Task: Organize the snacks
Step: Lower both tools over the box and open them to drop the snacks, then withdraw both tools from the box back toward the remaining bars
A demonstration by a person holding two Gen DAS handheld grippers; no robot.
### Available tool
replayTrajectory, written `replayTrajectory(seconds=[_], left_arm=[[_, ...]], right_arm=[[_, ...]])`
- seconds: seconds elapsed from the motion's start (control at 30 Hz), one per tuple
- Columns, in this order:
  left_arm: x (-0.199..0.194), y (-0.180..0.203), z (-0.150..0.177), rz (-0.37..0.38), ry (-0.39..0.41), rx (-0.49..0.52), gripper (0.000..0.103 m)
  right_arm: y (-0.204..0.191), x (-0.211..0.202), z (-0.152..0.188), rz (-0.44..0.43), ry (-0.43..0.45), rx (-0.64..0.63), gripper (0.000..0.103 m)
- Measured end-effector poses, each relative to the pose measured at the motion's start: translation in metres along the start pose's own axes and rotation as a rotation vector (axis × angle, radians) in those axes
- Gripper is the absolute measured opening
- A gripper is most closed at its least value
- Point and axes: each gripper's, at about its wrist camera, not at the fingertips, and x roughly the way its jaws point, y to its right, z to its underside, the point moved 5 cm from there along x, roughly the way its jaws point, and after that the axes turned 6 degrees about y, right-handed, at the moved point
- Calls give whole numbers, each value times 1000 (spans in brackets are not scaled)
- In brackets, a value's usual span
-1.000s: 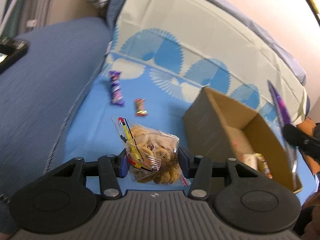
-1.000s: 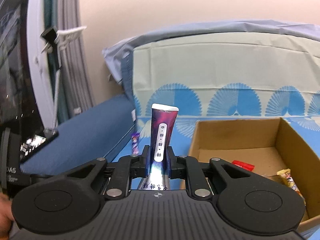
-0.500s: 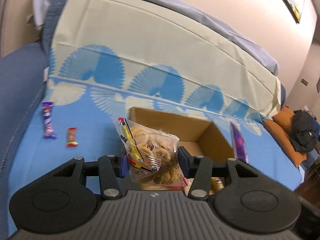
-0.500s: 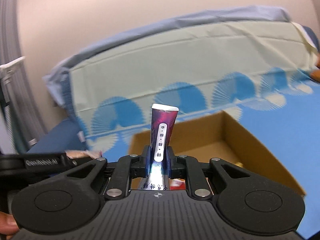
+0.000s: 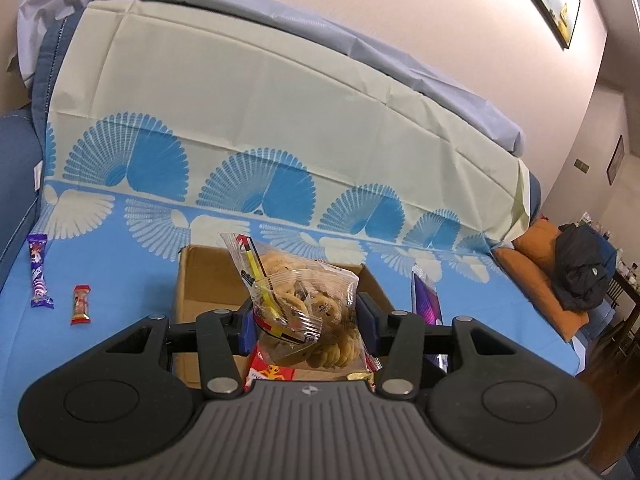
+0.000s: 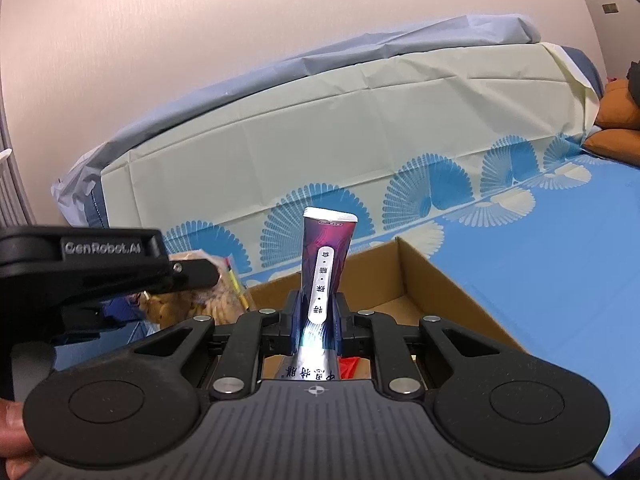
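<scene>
We see a blue fan-patterned cloth covering the sofa below a beige wall. Our left gripper clamps a cookie bag above the cardboard box; our right gripper pinches a purple packet.

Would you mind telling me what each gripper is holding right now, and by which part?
The left gripper clamps a clear bag of cookies around its middle. The right gripper pinches a purple packet near its lower half.
</scene>
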Motion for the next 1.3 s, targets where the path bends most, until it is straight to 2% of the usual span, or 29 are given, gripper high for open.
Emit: replayTrajectory(seconds=[0.37,0.43,0.47,0.5,0.57,0.6,0.77,0.87,0.97,1.07,1.23,1.3], left_arm=[[-8,11,-12,49,35,-1,55],[-10,12,-13,65,27,-10,61],[-11,12,-14,64,29,-9,74],[-13,11,-14,59,39,-4,81],[-19,6,-13,43,76,17,82],[-22,3,-12,39,86,23,82],[-45,-20,4,10,165,70,82],[-60,-44,22,1,180,79,82],[-68,-82,50,-47,145,60,82],[-73,-120,73,-141,87,39,83],[-74,-165,86,-241,41,-2,85],[-69,-179,89,-288,12,-5,85]], right_arm=[[-3,-10,-8,-16,59,-7,17],[-5,-8,-7,-35,39,-9,22],[-6,-7,-5,-37,26,-12,26],[-7,-7,-4,-38,18,-17,39],[-8,-7,-2,-23,15,-34,59],[-9,-7,-2,-17,15,-42,64],[-12,-2,8,-13,-24,-75,69],[-18,1,15,-31,-51,-97,74],[-28,2,24,-67,-77,-134,75],[-43,-1,33,-104,-64,-186,75],[-62,-6,43,-74,-10,-277,75],[-67,-3,47,-94,-24,-280,75]])
